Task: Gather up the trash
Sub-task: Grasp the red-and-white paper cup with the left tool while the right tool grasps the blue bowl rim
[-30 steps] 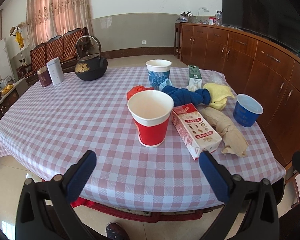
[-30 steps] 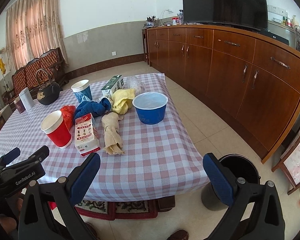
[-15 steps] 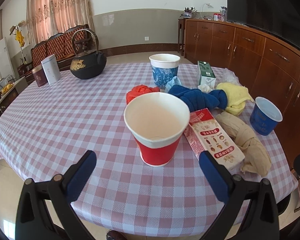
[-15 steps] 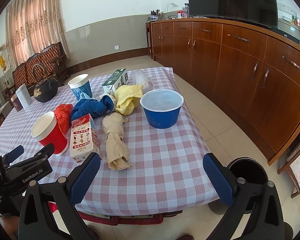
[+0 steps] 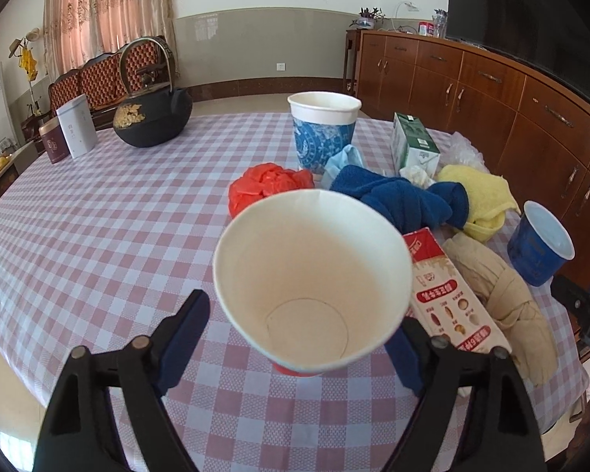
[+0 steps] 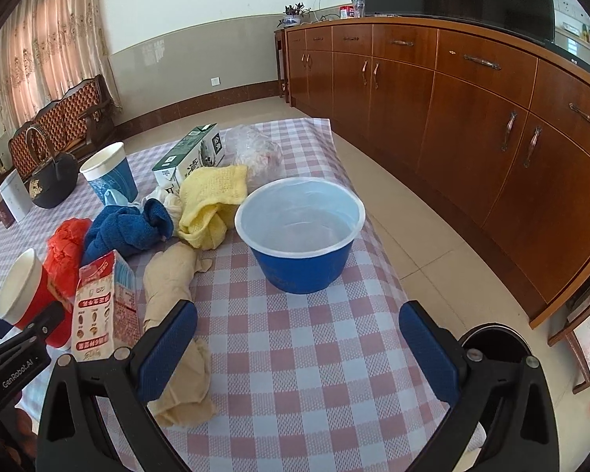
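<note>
A table (image 6: 295,354) covered by a checked cloth is seen, with a black bin (image 6: 491,340) on the floor just beside its near corner. The left gripper (image 5: 295,338) is spread open around the red paper cup (image 5: 310,271), its pads either side but contact cannot be told. The right gripper (image 6: 295,348) is held open above the cloth, short of the blue bowl (image 6: 301,236). A carton (image 6: 102,306) stands beside the cup

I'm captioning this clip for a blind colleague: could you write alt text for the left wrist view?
The open left gripper straddles an empty red paper cup standing on a checkered table, its fingers either side of the cup. Behind lie a red-and-white carton, cloths, a blue patterned cup and a black kettle.
</note>
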Available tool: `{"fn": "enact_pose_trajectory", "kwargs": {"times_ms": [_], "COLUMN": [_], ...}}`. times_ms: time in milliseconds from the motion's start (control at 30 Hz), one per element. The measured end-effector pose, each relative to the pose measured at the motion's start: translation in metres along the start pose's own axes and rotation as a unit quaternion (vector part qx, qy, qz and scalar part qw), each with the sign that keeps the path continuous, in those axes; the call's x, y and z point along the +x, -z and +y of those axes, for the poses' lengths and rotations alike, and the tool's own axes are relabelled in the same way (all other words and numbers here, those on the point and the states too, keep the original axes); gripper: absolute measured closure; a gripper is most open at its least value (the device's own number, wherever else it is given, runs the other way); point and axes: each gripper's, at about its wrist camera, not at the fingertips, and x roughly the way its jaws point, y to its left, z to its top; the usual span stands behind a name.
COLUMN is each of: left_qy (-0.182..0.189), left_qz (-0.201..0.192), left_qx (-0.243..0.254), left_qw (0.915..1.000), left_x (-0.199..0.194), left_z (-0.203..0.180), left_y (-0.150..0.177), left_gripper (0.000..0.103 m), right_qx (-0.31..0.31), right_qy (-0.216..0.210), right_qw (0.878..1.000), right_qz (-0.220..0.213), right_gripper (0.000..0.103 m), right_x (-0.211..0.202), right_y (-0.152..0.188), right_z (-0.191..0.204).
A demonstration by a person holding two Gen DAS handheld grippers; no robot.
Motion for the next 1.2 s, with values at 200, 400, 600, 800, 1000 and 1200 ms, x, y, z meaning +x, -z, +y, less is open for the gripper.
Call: {"fn": "enact_pose_trajectory", "kwargs": {"times_ms": [200,400,600,800,1000,1200], "left_qy": [0.006,0.015,0.019,0.019,0.026,0.037], "left_qz": [0.003,0.014,0.010,0.005,0.003,-0.012], "left_qx": [-0.006,-0.002,-0.001,0.002,-0.006,-0.003], "left_qw": [1.0000,0.9998,0.9998,0.9998,0.9996,0.9993], "left_x": [0.009,0.018,0.019,0.018,0.013,-0.010], "left_z": [0.003,0.001,0.000,0.001,0.006,0.002], "left_y": [-0.004,-0.008,-0.008,-0.009,-0.009,-0.007], "left_gripper": [0.023,0.041,0.043,0.046,0.048,0.048], "right_qx": [0.002,-0.002,-0.001,-0.005,-0.013,-0.026], "right_qy": [0.007,0.014,0.006,-0.007,-0.022,-0.036], "right_qw": [1.000,1.000,1.000,1.000,0.999,0.999], "right_qz": [0.000,0.005,-0.006,-0.011,-0.019,-0.027], "right_gripper": [0.000,0.000,0.000,0.021,0.022,0.022], "right_x": [0.028,0.052,0.061,0.064,0.050,0.022], "right_y": [-0.016,-0.029,-0.037,-0.038,-0.033,-0.023], "right_z": [-0.003,-0.004,-0.003,-0.003,0.003,0.008]}}
